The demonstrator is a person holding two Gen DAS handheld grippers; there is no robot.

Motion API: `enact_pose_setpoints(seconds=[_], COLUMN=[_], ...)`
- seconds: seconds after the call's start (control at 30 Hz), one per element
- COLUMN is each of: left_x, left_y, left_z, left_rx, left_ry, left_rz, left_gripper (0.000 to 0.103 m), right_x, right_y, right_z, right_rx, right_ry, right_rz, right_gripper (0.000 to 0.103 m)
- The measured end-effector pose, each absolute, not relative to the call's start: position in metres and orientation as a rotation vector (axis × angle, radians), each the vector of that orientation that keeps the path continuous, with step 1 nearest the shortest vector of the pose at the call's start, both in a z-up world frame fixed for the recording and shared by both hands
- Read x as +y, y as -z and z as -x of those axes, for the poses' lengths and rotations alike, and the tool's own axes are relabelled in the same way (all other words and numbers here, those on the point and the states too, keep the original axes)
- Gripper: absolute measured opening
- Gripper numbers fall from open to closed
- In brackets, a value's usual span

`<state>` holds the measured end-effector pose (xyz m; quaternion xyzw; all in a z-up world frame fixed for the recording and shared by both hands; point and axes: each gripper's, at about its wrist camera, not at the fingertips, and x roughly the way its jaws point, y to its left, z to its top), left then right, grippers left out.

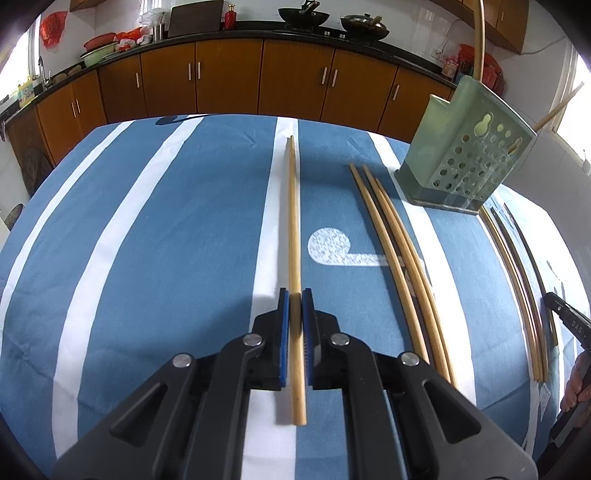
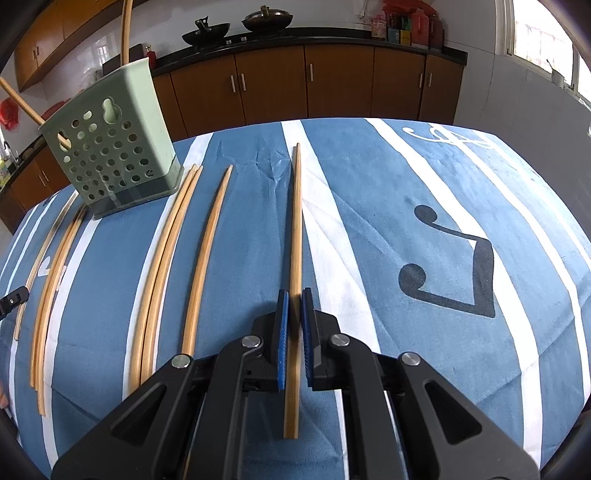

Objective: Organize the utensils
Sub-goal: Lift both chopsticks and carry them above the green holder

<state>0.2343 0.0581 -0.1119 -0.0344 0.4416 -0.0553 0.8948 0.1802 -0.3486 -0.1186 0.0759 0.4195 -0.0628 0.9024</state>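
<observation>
Here, left gripper pinches pale wooden chopstick pair near thick end; right gripper pinches single chopstick same way. Beyond, loose chopsticks lie in curved rows on blue striped cloth, before green holder. Holder perforated, stands tilted at far cloth side, two sticks already inside. Behind holder, brown cabinets.

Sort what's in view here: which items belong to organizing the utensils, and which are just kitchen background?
Part of the job:
- chopstick clamped in left gripper
- chopstick clamped in right gripper
- loose chopsticks on the cloth
- green holder

Just lying about:
- woks on the counter
- red bottle
- basins
</observation>
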Motion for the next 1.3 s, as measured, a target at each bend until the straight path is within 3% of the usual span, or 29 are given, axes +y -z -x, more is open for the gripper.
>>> enact_pose_setpoints(seconds=[0.4,0.83,1.3], left_x=[0.058,0.063,0.062], left_y=[0.107,0.013,-0.035], left_z=[-0.223,-0.202,-0.197], left_rx=[0.940,0.705,0.579], left_ry=[0.110,0.144,0.134], left_rz=[0.062,0.096,0.120], left_gripper=[0.008,0.008,0.008], right_x=[-0.356,-0.374,-0.367], right_y=[0.108,0.030,-0.010], right_z=[-0.165,-0.143,-0.140], right_rx=[0.845,0.607,0.493], right_ry=[0.111,0.120,0.093], right_rz=[-0.182,-0.237,-0.225], right_gripper=[0.007,0.007,0.007])
